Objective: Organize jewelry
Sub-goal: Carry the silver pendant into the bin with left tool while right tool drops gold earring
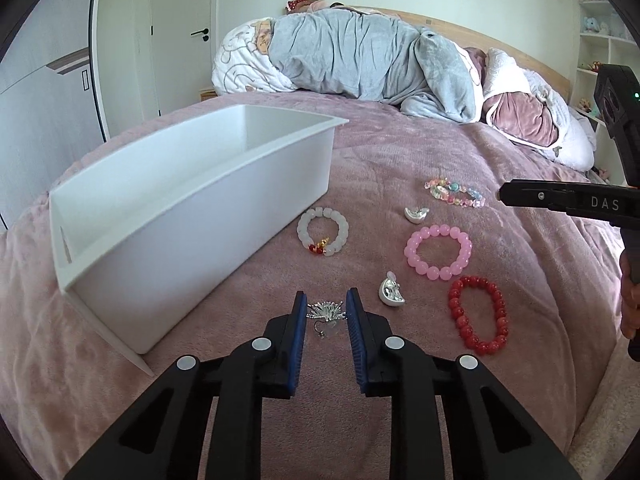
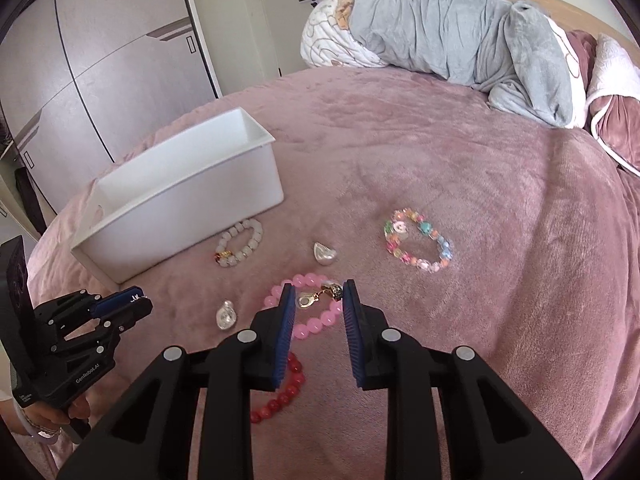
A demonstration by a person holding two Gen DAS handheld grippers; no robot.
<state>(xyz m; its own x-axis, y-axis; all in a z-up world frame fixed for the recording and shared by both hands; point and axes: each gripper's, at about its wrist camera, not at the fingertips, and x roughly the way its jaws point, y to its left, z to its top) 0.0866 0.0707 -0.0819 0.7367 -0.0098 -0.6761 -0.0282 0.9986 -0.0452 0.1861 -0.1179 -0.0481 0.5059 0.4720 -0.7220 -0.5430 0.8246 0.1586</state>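
A white open bin (image 1: 192,216) (image 2: 180,196) stands on the pink bedspread. Beside it lie a white bead bracelet (image 1: 322,232) (image 2: 240,243), a pink bead bracelet (image 1: 438,252) (image 2: 316,322), a red bead bracelet (image 1: 478,312) (image 2: 284,386), a multicolour bracelet (image 1: 454,193) (image 2: 418,246) and two silver pieces (image 1: 416,213) (image 1: 390,290). My left gripper (image 1: 326,306) is open with a silver spiky earring (image 1: 326,312) between its fingertips. My right gripper (image 2: 316,300) is open, with a gold earring (image 2: 320,298) between its fingertips, over the pink bracelet.
A rolled grey and white duvet (image 1: 360,60) and pink pillows (image 1: 524,116) lie at the head of the bed. Wardrobe doors (image 2: 100,60) stand to the left, shelves (image 1: 604,40) to the right. The bed edge drops off at the left.
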